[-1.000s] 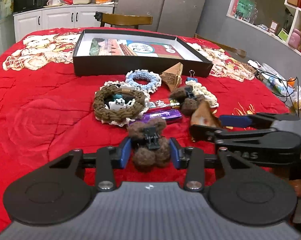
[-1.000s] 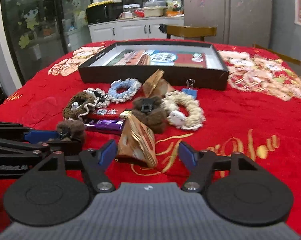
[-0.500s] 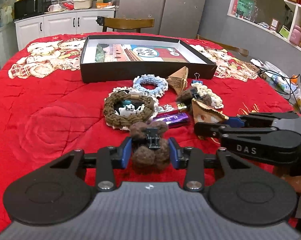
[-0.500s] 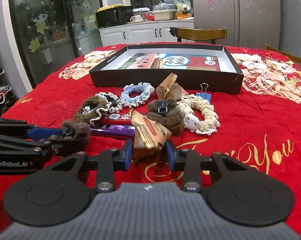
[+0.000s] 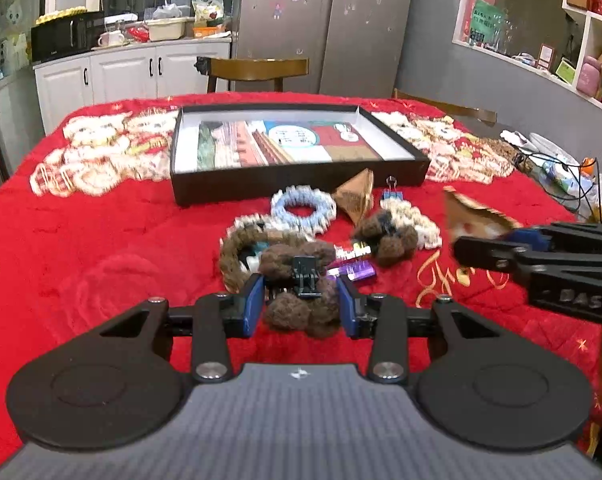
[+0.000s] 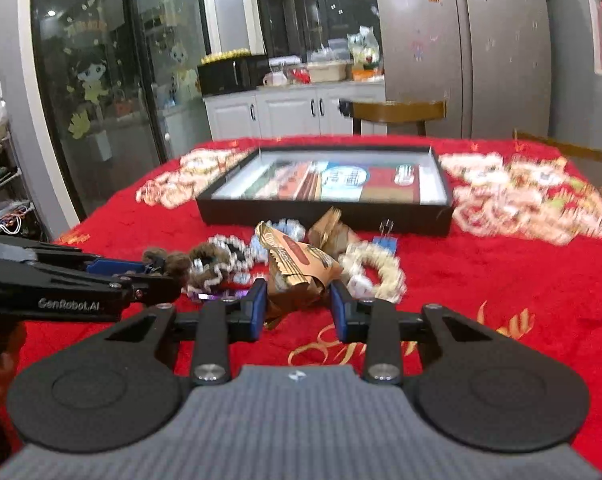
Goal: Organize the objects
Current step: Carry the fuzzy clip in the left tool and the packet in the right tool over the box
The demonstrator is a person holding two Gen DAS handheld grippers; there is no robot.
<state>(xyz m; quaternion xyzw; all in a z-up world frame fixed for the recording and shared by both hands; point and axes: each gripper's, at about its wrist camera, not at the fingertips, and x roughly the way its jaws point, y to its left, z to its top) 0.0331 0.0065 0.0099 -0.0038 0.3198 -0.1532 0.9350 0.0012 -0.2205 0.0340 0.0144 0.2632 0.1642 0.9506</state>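
My left gripper is shut on a brown fuzzy hair clip and holds it just above the red tablecloth. My right gripper is shut on a golden-brown snack wrapper, also lifted off the cloth. Each gripper shows in the other's view: the right gripper with the wrapper at the right, the left gripper with the clip at the left. A shallow black box with a printed picture on its floor lies beyond, also seen as the box in the right wrist view.
Between the grippers and the box lie a blue scrunchie, a brown scrunchie, a second brown clip, a cream scrunchie, another folded wrapper, a blue binder clip and a purple lighter. Cables lie at the table's right edge.
The right gripper closed on the wrapper, which stood between its open fingers a second ago. Both grippers then rose, lifting the clip and the wrapper off the cloth.
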